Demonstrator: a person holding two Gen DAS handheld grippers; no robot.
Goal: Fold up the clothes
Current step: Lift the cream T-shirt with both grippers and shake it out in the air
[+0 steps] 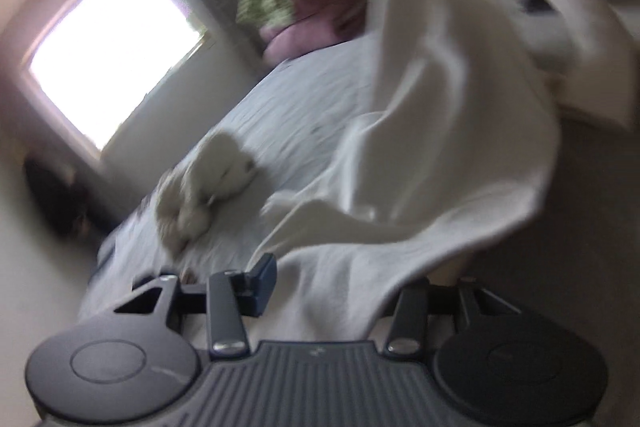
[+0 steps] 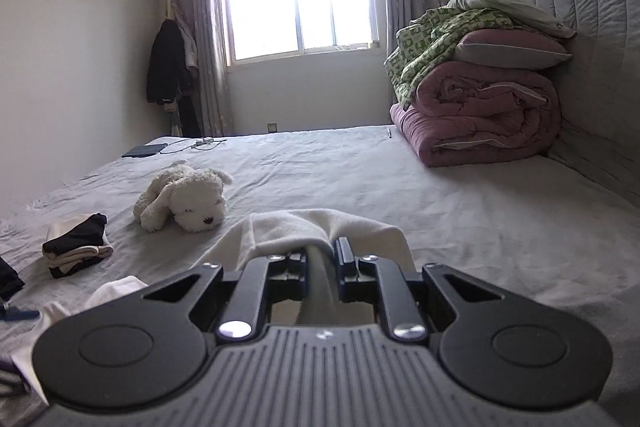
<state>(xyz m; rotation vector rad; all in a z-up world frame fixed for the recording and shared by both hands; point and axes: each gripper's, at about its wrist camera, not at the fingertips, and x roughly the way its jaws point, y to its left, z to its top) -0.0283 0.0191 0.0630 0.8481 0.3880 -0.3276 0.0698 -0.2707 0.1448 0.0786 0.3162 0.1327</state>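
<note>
A white garment hangs in a long fold over the grey bed in the blurred, tilted left wrist view. Its lower edge lies across my left gripper, whose jaws stand apart. One blue-padded fingertip shows bare, and the other is hidden under the cloth. In the right wrist view my right gripper is shut on a bunched edge of the same white garment, just above the bed sheet.
A white plush dog lies mid-bed, with a folded black and cream pile to its left. Stacked quilts and pillows stand against the padded headboard. More white cloth lies at the lower left, and a dark tablet with a cable at the far edge.
</note>
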